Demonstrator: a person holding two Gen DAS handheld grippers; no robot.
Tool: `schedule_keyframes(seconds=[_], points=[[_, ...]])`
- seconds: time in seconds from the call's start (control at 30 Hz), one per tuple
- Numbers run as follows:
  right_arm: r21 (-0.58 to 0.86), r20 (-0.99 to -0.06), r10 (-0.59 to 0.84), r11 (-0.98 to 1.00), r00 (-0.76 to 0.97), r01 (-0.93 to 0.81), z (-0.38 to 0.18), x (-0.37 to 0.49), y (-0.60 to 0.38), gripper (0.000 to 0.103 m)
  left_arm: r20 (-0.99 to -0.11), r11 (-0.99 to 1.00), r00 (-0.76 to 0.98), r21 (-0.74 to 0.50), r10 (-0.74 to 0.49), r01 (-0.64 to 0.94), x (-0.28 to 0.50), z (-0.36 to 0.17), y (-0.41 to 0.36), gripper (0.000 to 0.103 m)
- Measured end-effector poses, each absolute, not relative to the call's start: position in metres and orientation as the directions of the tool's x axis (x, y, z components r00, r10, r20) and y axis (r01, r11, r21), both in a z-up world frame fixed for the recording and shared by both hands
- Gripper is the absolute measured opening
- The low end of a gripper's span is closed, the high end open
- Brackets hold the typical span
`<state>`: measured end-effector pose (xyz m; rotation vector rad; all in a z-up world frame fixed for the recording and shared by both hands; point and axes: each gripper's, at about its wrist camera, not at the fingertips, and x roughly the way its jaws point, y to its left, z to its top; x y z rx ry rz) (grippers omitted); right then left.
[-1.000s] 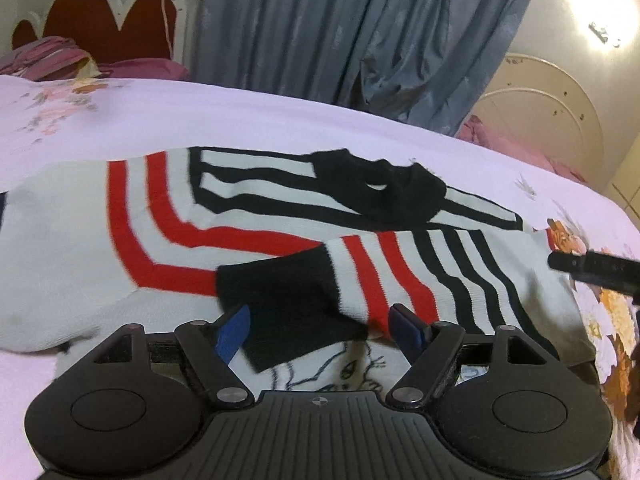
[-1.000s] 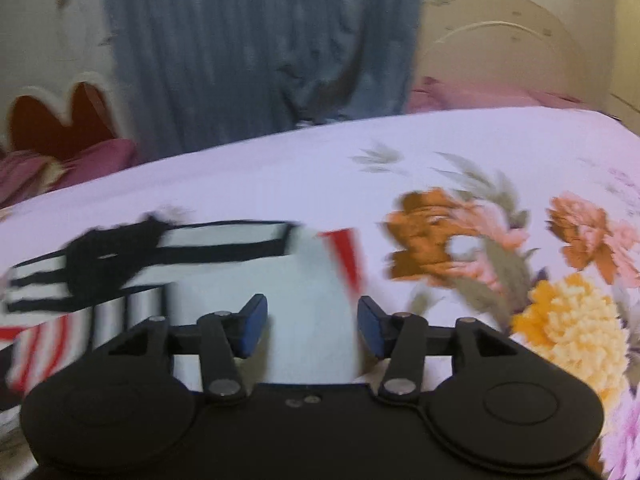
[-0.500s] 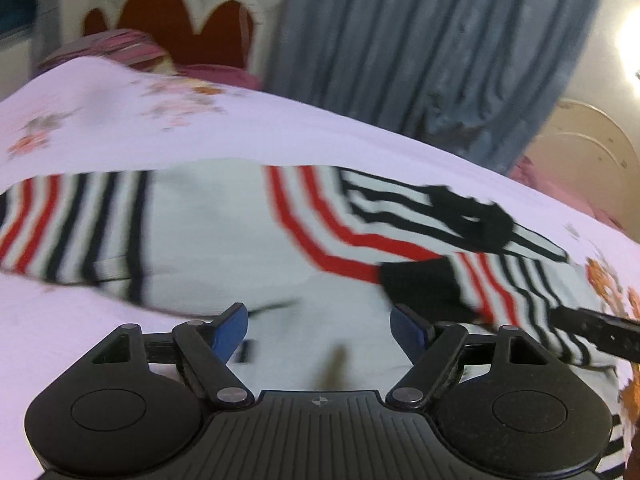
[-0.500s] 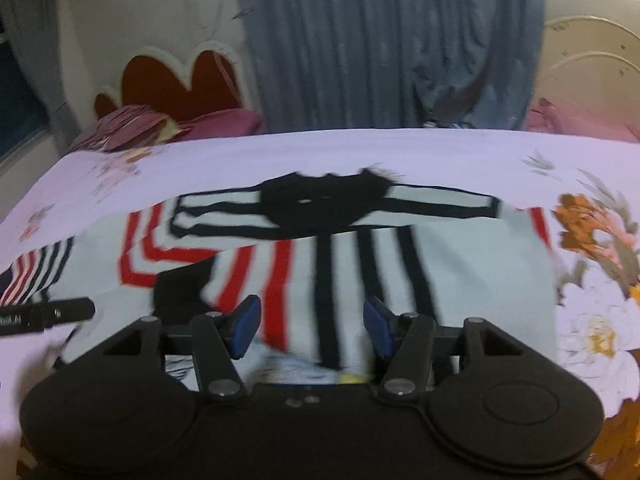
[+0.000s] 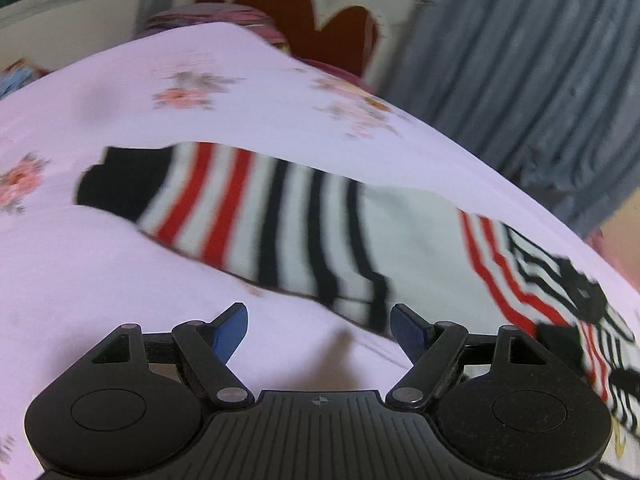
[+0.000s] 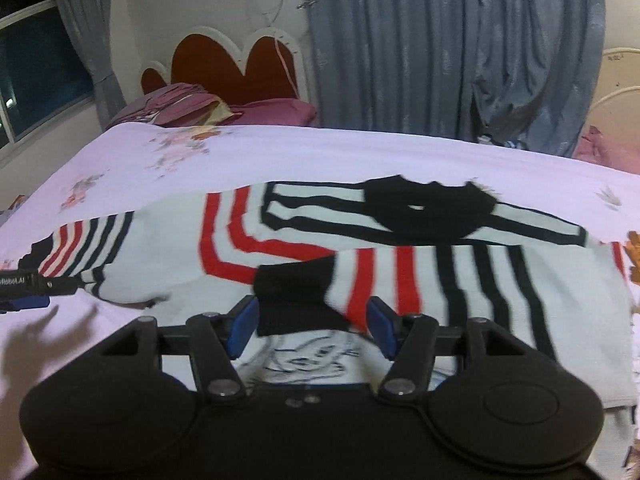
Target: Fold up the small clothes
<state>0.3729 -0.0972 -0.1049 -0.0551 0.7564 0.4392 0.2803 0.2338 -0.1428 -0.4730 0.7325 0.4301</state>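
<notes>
The left tool (image 5: 318, 330) gaped wide and empty short of the outstretched sleeve (image 5: 224, 200) near the bed's (image 5: 120, 272) left edge; the right tool's (image 6: 308, 326) jaws were opening around the folded cuff (image 6: 294, 284), which risked sliding askew.

1. Sweater (image 6: 460, 292): white knit, red and black stripes, black collar, black cuffs; blue-line cartoon drawing on the front.
2. Outstretched sleeve (image 5: 248, 216): white, two red stripes, then three black stripes, black cuff.
3. Bedsheet (image 5: 120, 280): pale lilac-pink, faint pink and orange flower print.
4. Curtain (image 6: 440, 52): grey-blue, plain.
5. Headboard (image 6: 236, 68): dark red, white scalloped edge.
6. Pillow (image 6: 276, 114): magenta.
7. Left gripper (image 5: 318, 330): black body, blue pads.
8. Right gripper (image 6: 312, 324): black body, blue pads.
</notes>
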Motion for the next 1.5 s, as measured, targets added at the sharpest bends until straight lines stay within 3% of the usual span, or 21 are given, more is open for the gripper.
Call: schedule_keyframes(seconds=[0.23, 0.33, 0.47, 0.53, 0.63, 0.8, 0.97, 1.23, 1.33, 1.5], points=[[0.113, -0.689, 0.385, 0.894, 0.614, -0.434, -0.114, 0.372, -0.067, 0.061, -0.726, 0.706, 0.642, -0.32, 0.246, -0.632, 0.273, -0.159, 0.291, 0.078], [0.101, -0.699, 0.378, 0.893, 0.608, -0.438, -0.12, 0.375, -0.057, 0.061, -0.712, 0.657, 0.669, -0.401, 0.216, -0.639, 0.27, -0.172, 0.312, 0.077], [0.092, -0.71, 0.363, 0.897, 0.603, -0.432, -0.13, 0.381, -0.047, 0.061, -0.677, 0.645, 0.701, -0.437, 0.224, -0.627, 0.279, -0.178, 0.325, 0.07], [0.092, -0.714, 0.358, 0.9, 0.602, -0.427, -0.135, 0.385, -0.042, 0.061, -0.664, 0.633, 0.708, -0.444, 0.242, -0.634, 0.283, -0.181, 0.332, 0.045], [0.084, -0.72, 0.349, 0.902, 0.601, -0.423, -0.142, 0.389, -0.035, 0.061, -0.649, 0.6, 0.711, -0.464, 0.27, -0.652, 0.287, -0.188, 0.346, 0.019], [0.065, -0.726, 0.327, 0.908, 0.605, -0.413, -0.152, 0.396, -0.025, 0.061, -0.626, 0.645, 0.722, -0.428, 0.294, -0.633, 0.294, -0.185, 0.343, 0.005], [-0.027, -0.749, 0.282, 0.891, 0.6, -0.453, -0.164, 0.395, -0.01, 0.069, -0.545, 0.719, 0.788, -0.421, 0.287, -0.553, 0.301, -0.154, 0.324, 0.005], [0.115, -0.684, 0.35, 0.918, 0.64, -0.379, -0.129, 0.392, -0.051, 0.065, -0.403, 0.918, 0.913, -0.334, 0.066, -0.214, 0.342, -0.092, 0.215, 0.005], [0.159, -0.678, 0.345, 0.931, 0.648, -0.329, -0.122, 0.389, -0.077, 0.065, -0.393, 0.951, 0.918, -0.301, -0.053, -0.074, 0.358, -0.09, 0.16, 0.005], [0.156, -0.68, 0.287, 0.956, 0.674, -0.25, -0.115, 0.376, -0.125, 0.065, -0.463, 0.957, 0.854, -0.26, -0.238, 0.126, 0.376, -0.115, 0.067, 0.005]])
